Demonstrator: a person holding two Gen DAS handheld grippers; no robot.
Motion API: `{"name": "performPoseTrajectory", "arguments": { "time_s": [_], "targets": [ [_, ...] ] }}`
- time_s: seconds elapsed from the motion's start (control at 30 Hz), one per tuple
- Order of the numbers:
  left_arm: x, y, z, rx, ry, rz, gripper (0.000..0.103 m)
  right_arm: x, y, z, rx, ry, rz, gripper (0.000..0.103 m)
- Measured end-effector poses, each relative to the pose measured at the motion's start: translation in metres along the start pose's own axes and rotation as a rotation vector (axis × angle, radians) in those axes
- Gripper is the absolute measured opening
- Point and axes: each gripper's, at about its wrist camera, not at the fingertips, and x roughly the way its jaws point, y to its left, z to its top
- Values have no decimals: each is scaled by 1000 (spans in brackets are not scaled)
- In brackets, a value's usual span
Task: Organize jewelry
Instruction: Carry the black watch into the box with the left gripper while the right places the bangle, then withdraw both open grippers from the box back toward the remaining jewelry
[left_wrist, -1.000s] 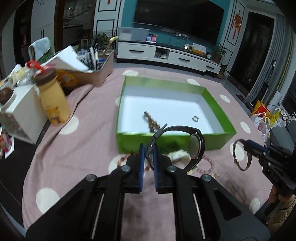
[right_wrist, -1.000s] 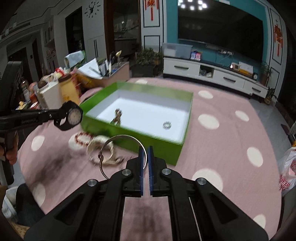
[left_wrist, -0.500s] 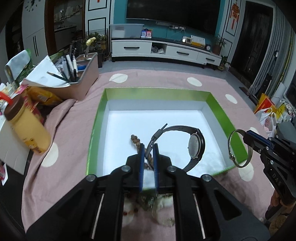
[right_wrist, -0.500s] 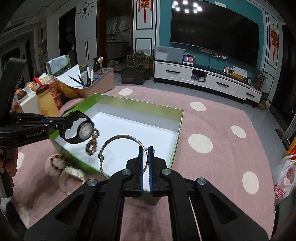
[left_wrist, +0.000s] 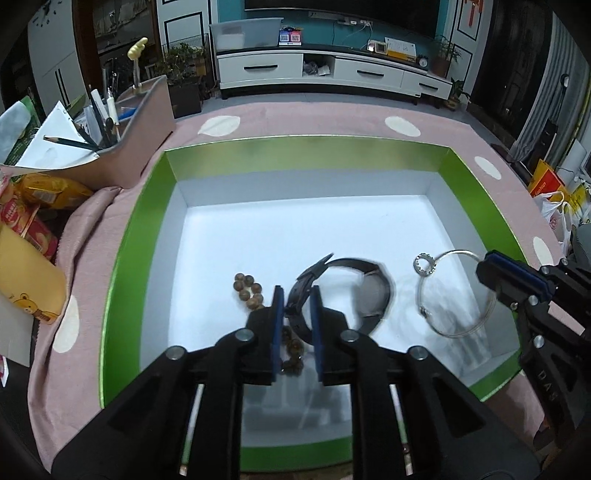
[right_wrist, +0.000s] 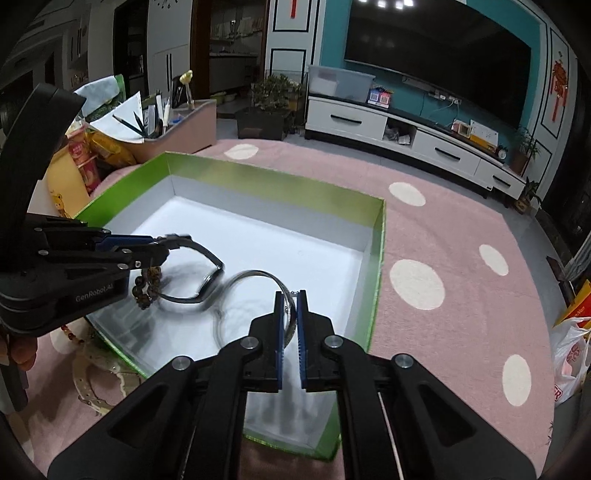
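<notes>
Here, at nine o'clock of the left wrist view, a yellow bottle (left_wrist: 26, 273) with a bear print lies beside snack packets (left_wrist: 33, 195), and a pink holder (left_wrist: 144, 110) full of pens and pencils stands toward ten o'clock on the pink spotted cloth (left_wrist: 295, 122). The green box (left_wrist: 147, 221) with its white floor fills the middle. Inside it, a wooden bead bracelet (left_wrist: 248, 291) lies at about seven o'clock of the box floor, partly hidden by the left gripper (left_wrist: 297, 306). That gripper's blue pads stand slightly apart with the strap of the black watch (left_wrist: 351, 291) between them; the watch is blurred and low over the box floor, and I cannot tell whether the pads still pinch it. At three o'clock the right gripper (left_wrist: 513, 280) reaches in over the box's right wall, with the silver bangle (left_wrist: 458, 291) at its tip; a small silver ring (left_wrist: 424, 263) sits at the bangle's upper left. In the right wrist view the right gripper (right_wrist: 290, 310) has its pads parted a little around the bangle (right_wrist: 258, 275), contact unclear. Outside the box, at eight o'clock, more bracelets (right_wrist: 92, 373) lie on the cloth.
</notes>
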Motion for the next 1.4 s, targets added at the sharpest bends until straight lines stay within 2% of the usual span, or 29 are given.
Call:
{"name": "performPoseTrajectory", "arguments": {
  "time_s": [0.07,0.1,0.13,0.17,0.23,0.37,0.63,0.87,0.97,1.03,1.2,1.4],
  "targets": [
    [0,0,1,-1,-5,3,18,2,-2,0,12,4,-14,19],
    [-1,1,1,-6,-8,2,32,1,-4,-1,24,3,-12,22],
    [-4,0,-1,-9,-12,-1,40,-2,-6,-2,38,-3,-7,30],
    [-7,2,-1,-12,-19,-3,53,-7,-9,-2,57,-18,1,36],
    [-16,5,-3,-9,-41,7,55,-18,-14,-4,79,-45,-3,42],
    [-34,13,-7,-21,-77,12,57,-43,-25,-10,110,-82,3,42],
    [-74,34,-33,-64,-118,17,67,-77,-31,-29,134,-84,17,43],
    [-96,51,-62,-104,-112,36,79,-95,-22,-50,137,-56,53,44],
    [-102,58,-79,-130,-98,37,85,-102,-15,-59,138,-44,73,56],
    [-106,60,-90,-145,-89,32,87,-106,-9,-65,137,-39,86,56],
    [-111,63,-113,-167,-63,29,98,-113,4,-79,132,-11,125,56],
    [-117,53,-137,-150,-44,36,101,-111,19,-96,141,35,168,64]
  ]
}}
